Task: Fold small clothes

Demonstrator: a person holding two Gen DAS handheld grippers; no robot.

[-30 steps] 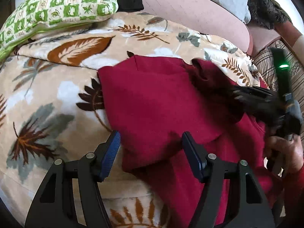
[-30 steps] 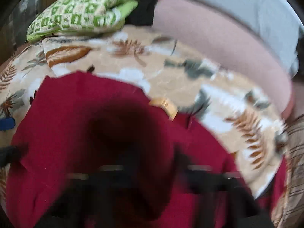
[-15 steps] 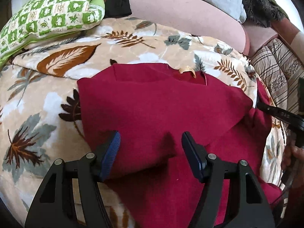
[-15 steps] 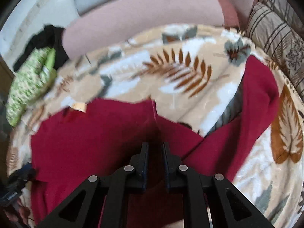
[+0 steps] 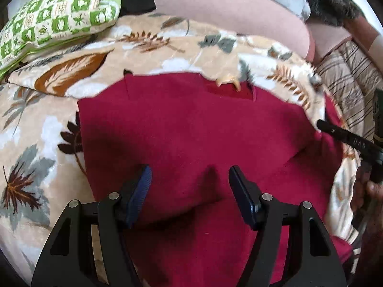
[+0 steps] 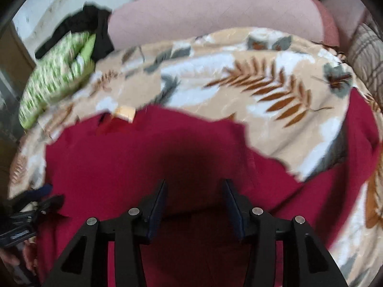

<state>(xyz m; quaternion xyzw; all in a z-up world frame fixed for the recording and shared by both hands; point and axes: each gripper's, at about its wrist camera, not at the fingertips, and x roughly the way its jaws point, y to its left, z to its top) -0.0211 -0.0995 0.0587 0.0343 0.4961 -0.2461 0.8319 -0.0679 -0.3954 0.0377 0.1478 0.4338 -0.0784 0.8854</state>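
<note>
The right gripper [image 6: 194,192] has let go, jaws just opening over the red garment [image 5: 191,129]; left gripper [image 5: 189,181] agape.

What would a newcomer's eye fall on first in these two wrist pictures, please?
First, the dark red knit garment spread across the middle of the beige leaf-patterned blanket, with a tan label at its far edge. Next, the black two-finger left gripper and right gripper, both poised open above the cloth. A green-and-white checked pillow sits at the far left corner.
</note>
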